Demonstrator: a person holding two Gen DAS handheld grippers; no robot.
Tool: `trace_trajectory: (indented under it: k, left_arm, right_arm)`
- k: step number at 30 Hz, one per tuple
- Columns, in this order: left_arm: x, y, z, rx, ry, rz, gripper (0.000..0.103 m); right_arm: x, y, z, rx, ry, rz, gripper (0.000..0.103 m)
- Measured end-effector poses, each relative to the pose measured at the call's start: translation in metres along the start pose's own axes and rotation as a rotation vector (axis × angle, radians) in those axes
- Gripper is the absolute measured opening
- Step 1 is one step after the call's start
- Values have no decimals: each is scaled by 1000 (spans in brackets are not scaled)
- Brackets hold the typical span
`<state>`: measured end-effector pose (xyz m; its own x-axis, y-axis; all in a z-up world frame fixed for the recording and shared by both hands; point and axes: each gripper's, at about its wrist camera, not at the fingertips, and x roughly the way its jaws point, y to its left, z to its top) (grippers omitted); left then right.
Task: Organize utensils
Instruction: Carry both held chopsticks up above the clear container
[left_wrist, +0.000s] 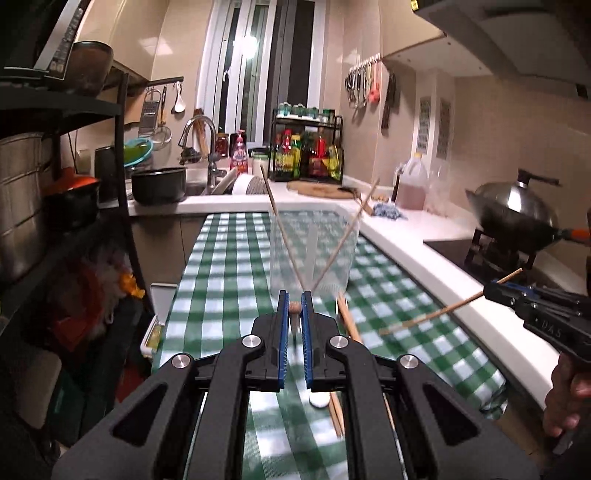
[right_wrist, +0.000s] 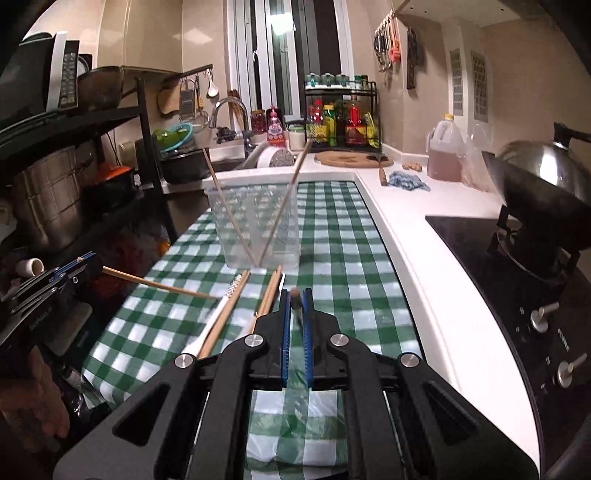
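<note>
A clear plastic container (left_wrist: 314, 251) (right_wrist: 255, 225) stands on the green checked tablecloth (left_wrist: 229, 266) with two wooden chopsticks (left_wrist: 280, 229) leaning crossed inside it. My left gripper (left_wrist: 294, 306) (right_wrist: 79, 264) is shut on one chopstick (right_wrist: 159, 284), seen end-on between its blue pads in the left wrist view. My right gripper (right_wrist: 294, 295) (left_wrist: 495, 288) is shut on another chopstick (left_wrist: 436, 314), held above the cloth's right side. Both grippers hover short of the container. A white spoon (right_wrist: 218, 321) and loose chopsticks (right_wrist: 269, 295) lie on the cloth below them.
A white counter (right_wrist: 406, 229) runs along the right with a lidded wok (left_wrist: 517, 206) on the stove, an oil jug (right_wrist: 445, 151), a blue rag (right_wrist: 408, 181) and a round board (right_wrist: 351, 158). A black shelf (left_wrist: 110, 166) with pots stands left; sink and bottle rack lie behind.
</note>
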<state>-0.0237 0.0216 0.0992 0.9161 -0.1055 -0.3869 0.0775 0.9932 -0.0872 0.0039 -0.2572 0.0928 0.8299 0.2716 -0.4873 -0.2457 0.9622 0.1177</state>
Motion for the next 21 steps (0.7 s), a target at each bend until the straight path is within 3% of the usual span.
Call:
trace_trajectory:
  k: [9, 21]
  left_arm:
    - [18, 13, 56, -15, 7, -49, 7]
    - [57, 26, 143, -64, 90, -83, 7]
  right_arm:
    - [10, 4, 40, 18, -22, 56, 6]
    - [27, 3, 106, 34, -46, 86, 6]
